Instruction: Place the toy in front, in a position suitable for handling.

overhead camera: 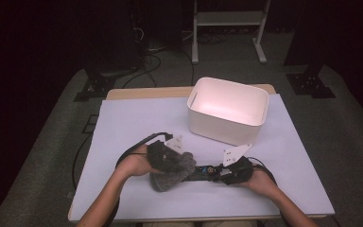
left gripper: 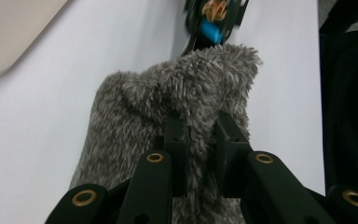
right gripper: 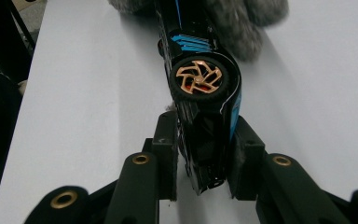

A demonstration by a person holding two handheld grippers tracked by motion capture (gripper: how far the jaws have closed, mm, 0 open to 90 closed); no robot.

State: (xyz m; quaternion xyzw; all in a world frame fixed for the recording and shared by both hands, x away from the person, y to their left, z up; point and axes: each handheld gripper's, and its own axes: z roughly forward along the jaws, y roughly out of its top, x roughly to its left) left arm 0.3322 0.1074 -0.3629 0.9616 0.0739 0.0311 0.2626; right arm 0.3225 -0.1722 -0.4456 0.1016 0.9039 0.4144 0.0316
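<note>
1. High view: the toy car lies near the front edge of the counter, between the two hands, its far end tucked into a grey fluffy cloth.
2. Right tool is clamped on the car's body; in the right gripper view its jaws press both sides of the black shell just behind the copper-spoked wheel, and the car sits tilted on its side.
3. Left tool is closed on the cloth, a fold of pile pinched between its jaws in the left gripper view, with the cloth bunched against the car's end.
4. The step looks like wiping or wrapping the car. To do it well, keep the right grip steady on the rigid shell, not on the wheel, and draw the cloth along the body with the left, holding enough fabric that it does not slip out.
5. A white bin stands empty at the back right of the counter, well apart from the hands.
6. Grey carpet, a white frame's legs and dark stands surround the counter; the room is dim.
</note>
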